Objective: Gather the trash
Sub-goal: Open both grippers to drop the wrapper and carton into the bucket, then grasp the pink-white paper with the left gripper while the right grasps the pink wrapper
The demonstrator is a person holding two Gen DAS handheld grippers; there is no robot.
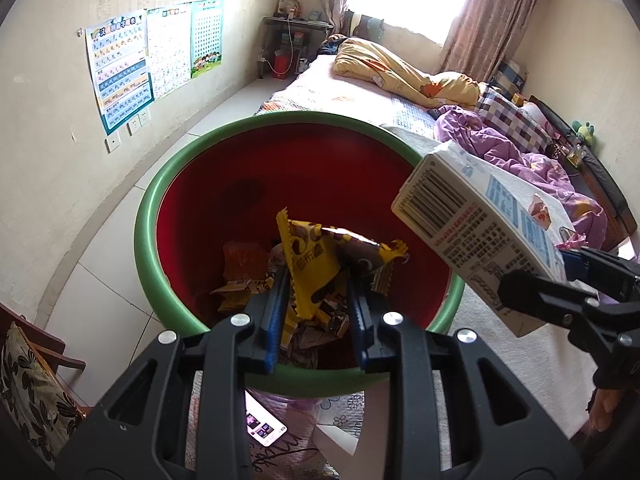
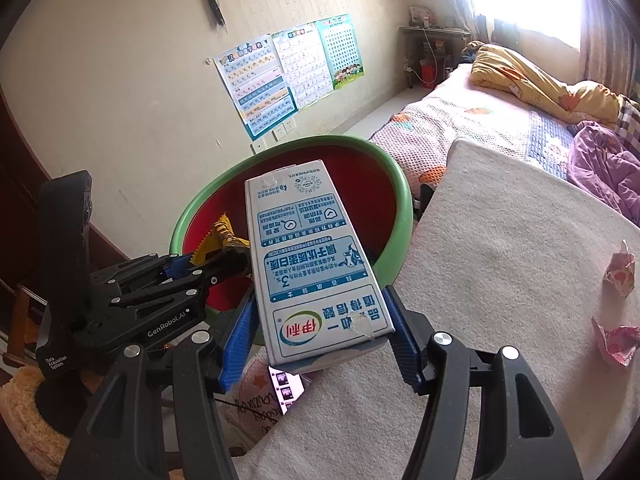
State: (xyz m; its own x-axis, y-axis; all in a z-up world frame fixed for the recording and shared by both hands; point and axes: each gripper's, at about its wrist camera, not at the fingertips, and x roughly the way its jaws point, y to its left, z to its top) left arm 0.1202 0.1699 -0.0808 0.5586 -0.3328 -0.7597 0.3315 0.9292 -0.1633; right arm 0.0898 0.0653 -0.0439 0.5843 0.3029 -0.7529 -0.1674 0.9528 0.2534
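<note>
Left wrist view: the left gripper point(image 1: 316, 280) pinches a yellow wrapper point(image 1: 310, 264) over the red bin point(image 1: 160, 216) — drop step. The right gripper point(image 2: 320, 320) clamps a milk carton point(image 2: 316, 264) near the rim; next, release both.

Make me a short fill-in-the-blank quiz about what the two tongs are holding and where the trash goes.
1. The left tongs grip a ____ snack wrapper.
2. The right tongs hold a milk ____.
3. The bin has a green rim and a ____ inside.
4. Two crumpled pink papers lie on the ____ beside the bin.

Missing words: yellow; carton; red; bed
</note>
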